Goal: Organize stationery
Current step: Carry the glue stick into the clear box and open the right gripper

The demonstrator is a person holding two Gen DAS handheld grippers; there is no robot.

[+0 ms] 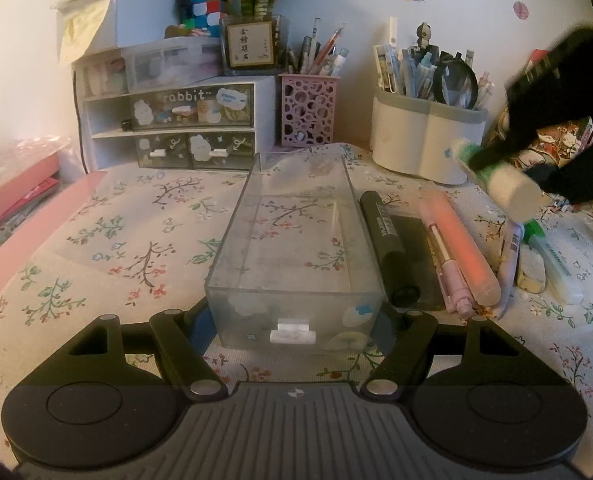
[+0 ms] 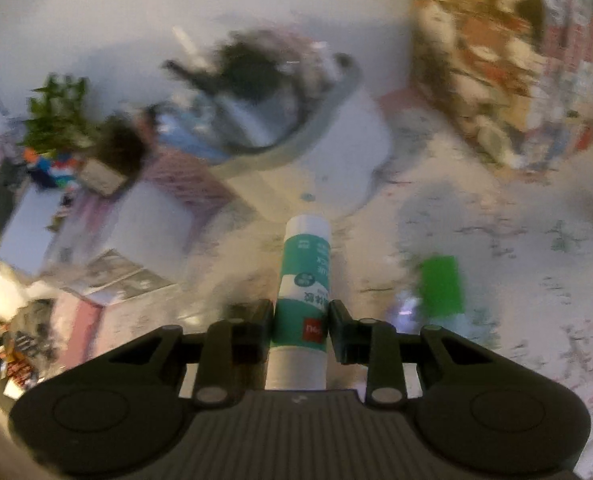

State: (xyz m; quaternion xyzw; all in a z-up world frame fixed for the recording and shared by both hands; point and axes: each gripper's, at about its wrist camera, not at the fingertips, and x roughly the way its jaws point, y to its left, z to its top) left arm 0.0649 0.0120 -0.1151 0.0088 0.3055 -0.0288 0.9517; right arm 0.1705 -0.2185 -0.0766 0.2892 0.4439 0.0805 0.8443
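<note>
A clear plastic drawer (image 1: 296, 248) lies empty on the floral cloth. My left gripper (image 1: 296, 320) is shut on its near end, one finger on each side. To its right lie a black marker (image 1: 388, 240), a pink pen (image 1: 452, 276), a pink-orange highlighter (image 1: 460, 244) and a pale highlighter (image 1: 556, 268). My right gripper (image 2: 301, 326) is shut on a green-and-white glue stick (image 2: 302, 304), held in the air above the pens. In the left wrist view the glue stick (image 1: 504, 184) shows at the right, with the black right gripper (image 1: 492, 158) around it.
A white drawer unit (image 1: 168, 120), a pink pen cup (image 1: 308, 110) and a white pen holder (image 1: 424, 140) stand at the back. A green-capped item (image 2: 440, 286) lies on the cloth below my right gripper. The right wrist view is blurred.
</note>
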